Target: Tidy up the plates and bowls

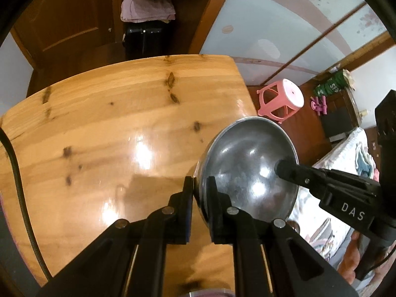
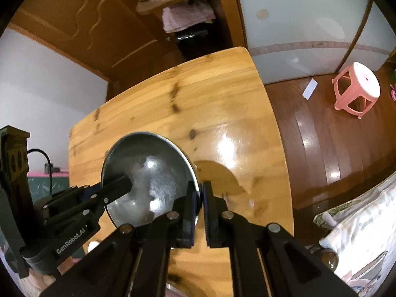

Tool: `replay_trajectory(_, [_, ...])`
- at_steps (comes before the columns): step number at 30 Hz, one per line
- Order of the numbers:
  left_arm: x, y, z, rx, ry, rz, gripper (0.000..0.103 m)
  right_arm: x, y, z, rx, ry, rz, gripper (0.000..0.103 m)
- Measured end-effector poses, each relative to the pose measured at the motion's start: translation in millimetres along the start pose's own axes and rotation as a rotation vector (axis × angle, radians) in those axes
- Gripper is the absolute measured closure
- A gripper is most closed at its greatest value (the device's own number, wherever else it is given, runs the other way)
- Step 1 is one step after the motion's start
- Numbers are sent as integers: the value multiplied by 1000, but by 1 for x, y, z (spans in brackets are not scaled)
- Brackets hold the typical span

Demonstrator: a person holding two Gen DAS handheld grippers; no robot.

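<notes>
A steel bowl (image 1: 247, 168) hangs above the wooden bench (image 1: 111, 128), its rim clamped at nine o'clock by the left hand-held gripper (image 1: 201, 190) and at three o'clock by the right hand-held gripper (image 2: 201, 198). It looks light, rigid and slippery; the rim gives the best hold.

Shiny metal bowl (image 1: 247, 163); glossy varnished wood table (image 1: 111, 136); pink plastic stool (image 1: 282, 99)

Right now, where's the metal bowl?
The metal bowl is held over the wooden table, near its right edge. The left tongs and the right tongs each pinch its rim on opposite sides.
</notes>
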State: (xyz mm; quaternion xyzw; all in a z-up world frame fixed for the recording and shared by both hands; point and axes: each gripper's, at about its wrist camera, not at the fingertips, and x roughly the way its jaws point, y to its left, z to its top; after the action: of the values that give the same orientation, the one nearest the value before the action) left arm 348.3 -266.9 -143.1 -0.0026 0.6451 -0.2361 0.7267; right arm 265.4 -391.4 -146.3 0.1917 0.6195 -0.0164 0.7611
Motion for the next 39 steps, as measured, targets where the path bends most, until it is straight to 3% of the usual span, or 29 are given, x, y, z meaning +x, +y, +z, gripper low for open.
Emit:
replay_trajectory(11, [-89,-27,-96,21,-41,1,95,-84,35,-95,-116,-70,-6,97])
replay_trajectory(18, [-114,-37,-163,35,-66,7,95,-102,44,-152,-174,-79,-9,97])
replay_trajectory(27, [-84,-18,-239,10,-17,-21,93,-71,43,-226,-182,-47,13,97])
replay_trajectory(32, [-51,-4,-272,-1,6,10,93,-41,43,-263,-173,-42,20,96])
replay_trajectory(39, [-20,19,-291,-73,37,18,93,-2,39,-278,-128,0,52,96])
